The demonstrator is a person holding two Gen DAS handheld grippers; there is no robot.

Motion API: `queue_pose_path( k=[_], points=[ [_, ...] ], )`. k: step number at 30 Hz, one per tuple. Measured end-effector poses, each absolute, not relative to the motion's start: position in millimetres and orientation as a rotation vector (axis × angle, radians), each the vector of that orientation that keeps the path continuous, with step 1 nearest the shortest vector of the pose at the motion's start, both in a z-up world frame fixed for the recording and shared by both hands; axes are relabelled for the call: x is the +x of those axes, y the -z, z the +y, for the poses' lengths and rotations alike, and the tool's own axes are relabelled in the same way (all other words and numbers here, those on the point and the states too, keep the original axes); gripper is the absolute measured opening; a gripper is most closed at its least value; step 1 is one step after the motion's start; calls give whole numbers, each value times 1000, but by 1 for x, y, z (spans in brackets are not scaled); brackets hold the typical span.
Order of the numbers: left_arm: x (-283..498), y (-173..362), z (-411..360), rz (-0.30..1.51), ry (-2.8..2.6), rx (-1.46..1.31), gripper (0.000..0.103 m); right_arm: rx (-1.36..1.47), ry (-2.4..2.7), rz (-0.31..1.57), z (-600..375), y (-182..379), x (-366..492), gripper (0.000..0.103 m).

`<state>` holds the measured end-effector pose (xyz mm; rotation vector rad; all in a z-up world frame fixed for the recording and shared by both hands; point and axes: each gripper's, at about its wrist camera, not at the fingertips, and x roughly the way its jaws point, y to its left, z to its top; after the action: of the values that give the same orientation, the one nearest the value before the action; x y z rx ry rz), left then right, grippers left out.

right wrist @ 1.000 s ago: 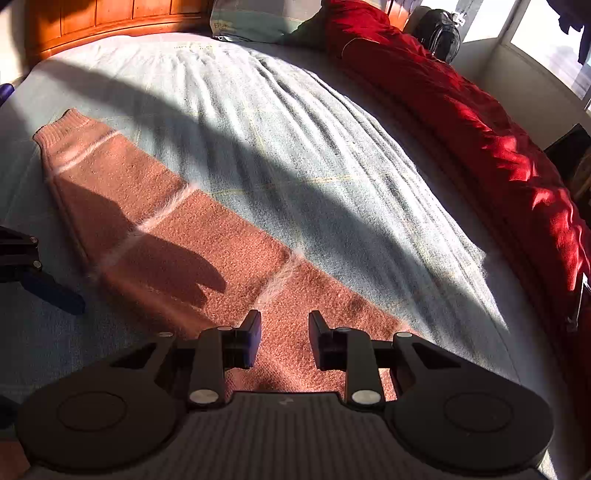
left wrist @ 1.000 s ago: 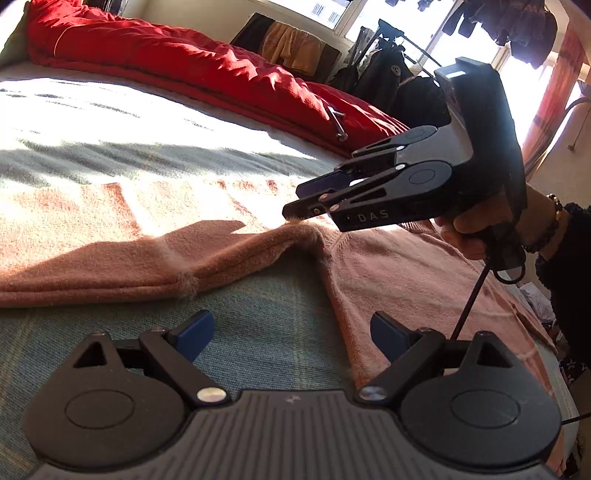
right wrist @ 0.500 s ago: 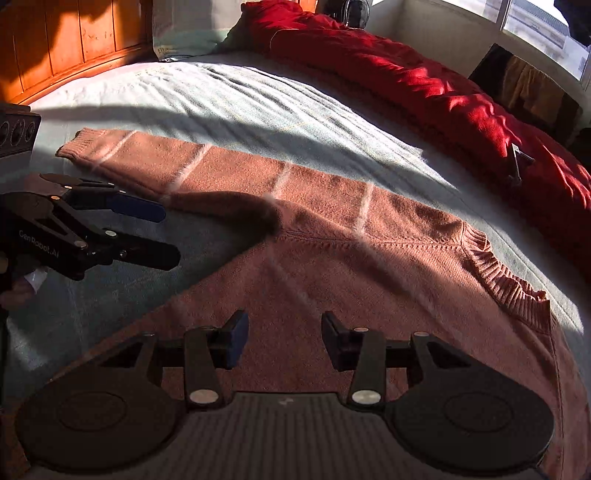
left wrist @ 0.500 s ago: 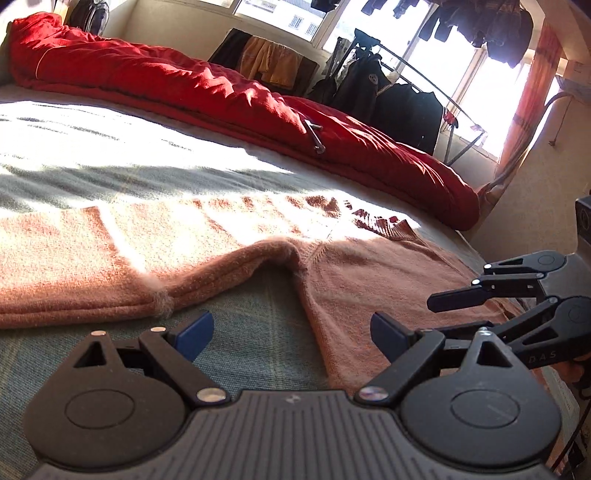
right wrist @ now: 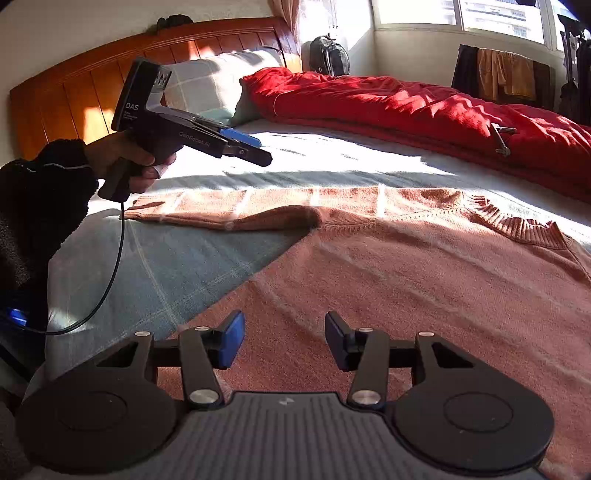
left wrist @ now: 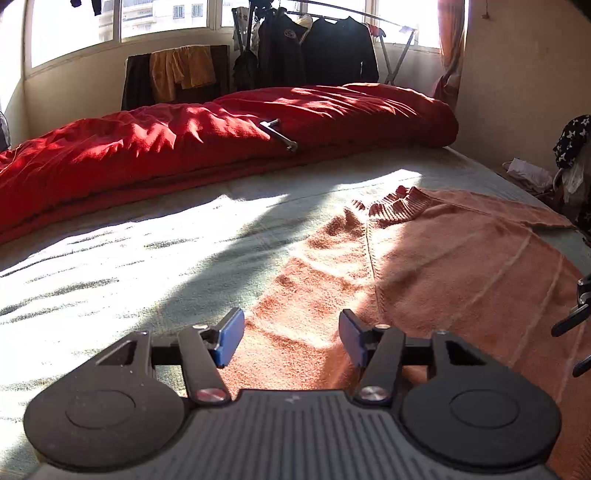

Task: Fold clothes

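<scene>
Your salmon-pink knitted sweater (right wrist: 424,266) lies spread flat on the bed (right wrist: 155,273), which is covered with a pale green sheet. One sleeve (right wrist: 229,206) stretches out to the left, toward the wooden headboard (right wrist: 74,92), and the ribbed collar (right wrist: 517,225) sits at the far right.

Your left tongs (right wrist: 258,149) hang in the air above that sleeve, held in your left hand (right wrist: 129,162), touching no cloth. Their jaws are closing, with nothing between them. In the left wrist view, the same left tongs (left wrist: 291,338) hover over the sweater's shoulder.

Your right tongs (right wrist: 284,341) hover over the near part of the sweater's body. Their jaws are opening, and they grip nothing.

A rolled red duvet (right wrist: 424,107) lies along the far edge of the bed, below a sunlit window (left wrist: 122,22).
</scene>
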<state>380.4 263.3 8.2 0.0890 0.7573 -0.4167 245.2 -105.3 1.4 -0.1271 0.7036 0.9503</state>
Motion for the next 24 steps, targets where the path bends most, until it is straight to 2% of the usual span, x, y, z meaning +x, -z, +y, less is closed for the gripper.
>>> queue_pose_path(
  k=[7,14,18,20,21,24],
  points=[
    [436,54,301,968,493,22,40,5,-892,719,-134,9,261,55],
    [460,75,322,997,677,-304,41,117,-861,773,-142,29,284,57],
    [465,83,321,1004,716,-342,43,118,-886,771,-130,32,286,57],
    [471,87,329,1000,683,-402,33,116,-894,773,-128,32,285,57],
    [470,86,326,995,664,-383,18,115,-897,774,-126,32,285,57],
    [455,74,302,976,627,-218,16,104,-895,776,-126,33,283,57]
  ],
)
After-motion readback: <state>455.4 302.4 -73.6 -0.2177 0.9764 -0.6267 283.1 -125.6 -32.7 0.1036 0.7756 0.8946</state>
